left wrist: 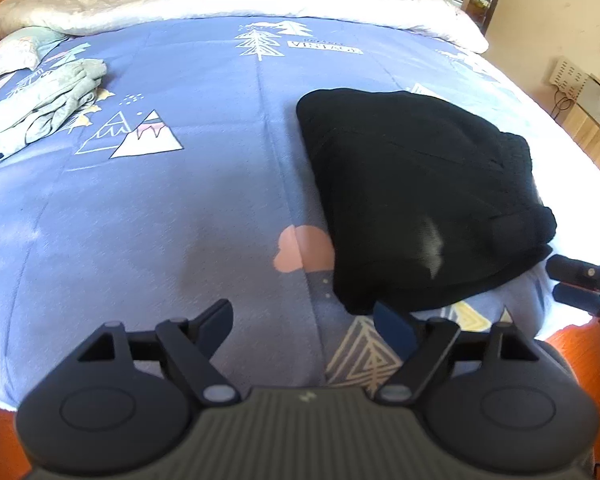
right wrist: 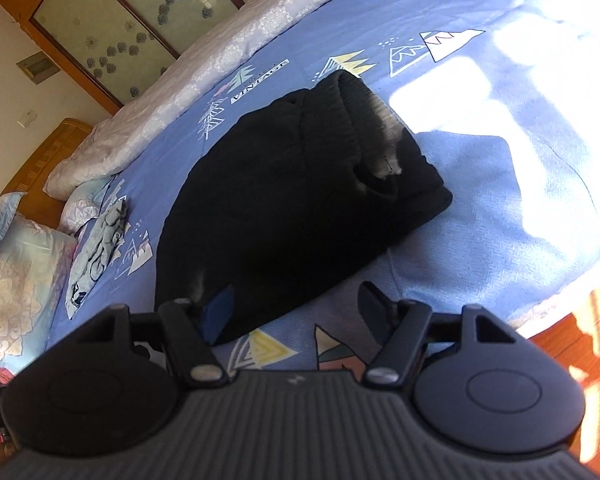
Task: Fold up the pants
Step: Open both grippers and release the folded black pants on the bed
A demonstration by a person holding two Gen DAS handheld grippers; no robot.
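The black pants (left wrist: 416, 196) lie folded into a compact bundle on the blue patterned bedspread (left wrist: 160, 200), near the bed's front right. My left gripper (left wrist: 304, 320) is open and empty, just in front of the bundle's near corner. In the right wrist view the pants (right wrist: 292, 208) lie ahead of my right gripper (right wrist: 296, 308), which is open and empty, its fingers hovering at the bundle's near edge. The right gripper's fingertips (left wrist: 580, 280) show at the right edge of the left wrist view, beside the pants.
A grey garment (left wrist: 48, 108) lies at the bed's far left, also in the right wrist view (right wrist: 100, 244). A white quilt (left wrist: 236, 0) is bunched along the headboard side. Pillows (right wrist: 16, 280) are at the left. The orange floor (right wrist: 580, 340) lies past the bed's edge.
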